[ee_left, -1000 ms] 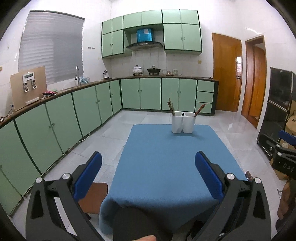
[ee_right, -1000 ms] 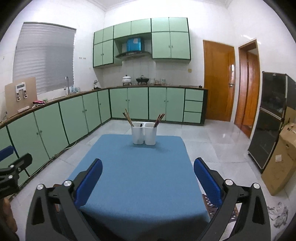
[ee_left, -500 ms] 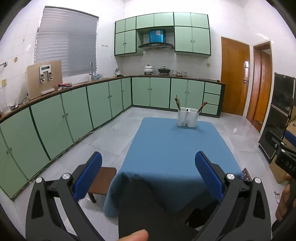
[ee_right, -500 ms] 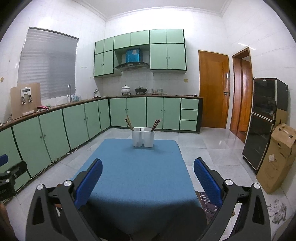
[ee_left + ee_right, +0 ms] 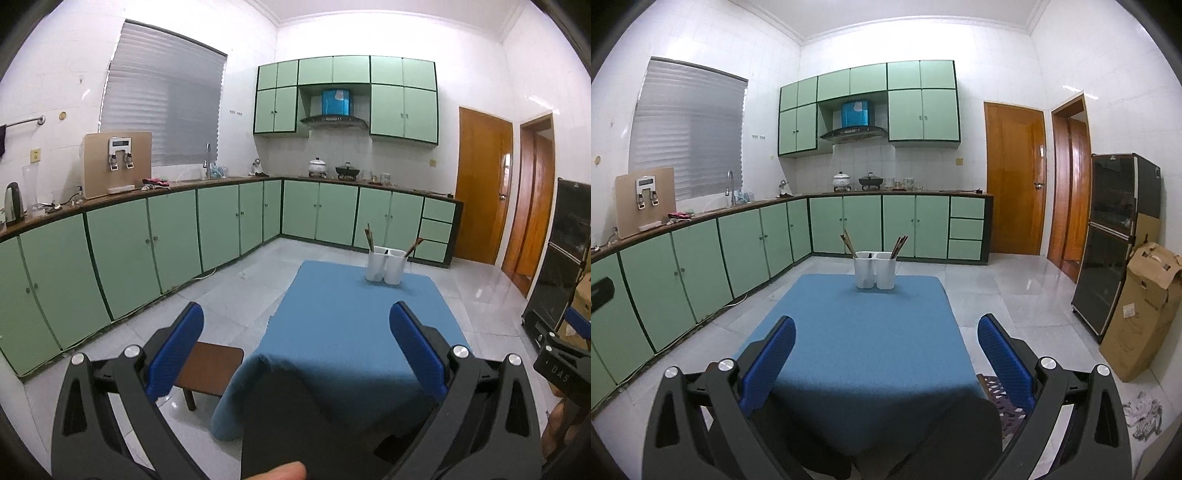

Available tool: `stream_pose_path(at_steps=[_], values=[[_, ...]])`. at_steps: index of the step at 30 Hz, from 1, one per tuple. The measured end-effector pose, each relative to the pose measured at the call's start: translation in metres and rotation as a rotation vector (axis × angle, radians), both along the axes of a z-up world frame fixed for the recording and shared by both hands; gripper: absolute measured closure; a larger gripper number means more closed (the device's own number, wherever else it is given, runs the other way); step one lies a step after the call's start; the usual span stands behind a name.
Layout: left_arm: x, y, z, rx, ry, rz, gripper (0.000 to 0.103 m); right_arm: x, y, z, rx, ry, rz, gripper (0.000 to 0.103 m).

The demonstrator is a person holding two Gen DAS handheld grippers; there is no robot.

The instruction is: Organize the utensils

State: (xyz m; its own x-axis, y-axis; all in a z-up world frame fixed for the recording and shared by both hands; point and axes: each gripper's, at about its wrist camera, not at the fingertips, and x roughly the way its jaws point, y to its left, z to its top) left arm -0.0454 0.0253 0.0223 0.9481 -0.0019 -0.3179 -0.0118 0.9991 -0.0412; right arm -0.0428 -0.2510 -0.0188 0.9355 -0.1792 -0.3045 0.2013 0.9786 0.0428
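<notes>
Both claws empty, hovering short of the table

Left claw (image 5: 295, 345) and right claw (image 5: 886, 349) are spread wide; white utensil cups (image 5: 874, 270) with chopsticks (image 5: 898, 246) sit well ahead, on the blue table's (image 5: 864, 339) far end. No readable labels.

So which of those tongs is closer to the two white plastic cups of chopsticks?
Hard to call; the right, if either. The right tongs face the white cups squarely across the blue tablecloth; the left tongs sit left, equally far back.
</notes>
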Motion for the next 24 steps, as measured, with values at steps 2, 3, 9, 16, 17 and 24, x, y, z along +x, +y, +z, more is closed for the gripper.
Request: stream_pose_path(at_steps=[2,3,9,16,17,24], values=[[-0.0011,0.0005,0.0008,0.001,0.003,-0.011,0.005,0.0005,0.0003,-0.0007,0.003,0.001,-0.001,0.006],[-0.0014,0.0007,0.0011,-0.001,0.006,-0.017,0.005,-0.0001,0.0002,-0.0010,0.005,0.001,-0.001,0.006],[0.0003,-0.0032,-0.0013,0.009,0.019,-0.003,0.005,-0.0034,0.0025,-0.0016,0.006,-0.002,-0.002,0.006],[0.0030,-0.0055,-0.0039,0.004,0.032,-0.005,0.005,-0.0053,0.0039,-0.0020,0.015,-0.008,-0.005,0.006],[0.0032,-0.0058,-0.0038,0.004,0.033,-0.007,0.005,-0.0053,0.0038,-0.0016,0.015,-0.009,-0.006,0.006],[0.0025,-0.0057,-0.0054,0.003,0.030,-0.017,0.005,-0.0091,0.0023,-0.0017,0.015,-0.024,-0.017,0.006]])
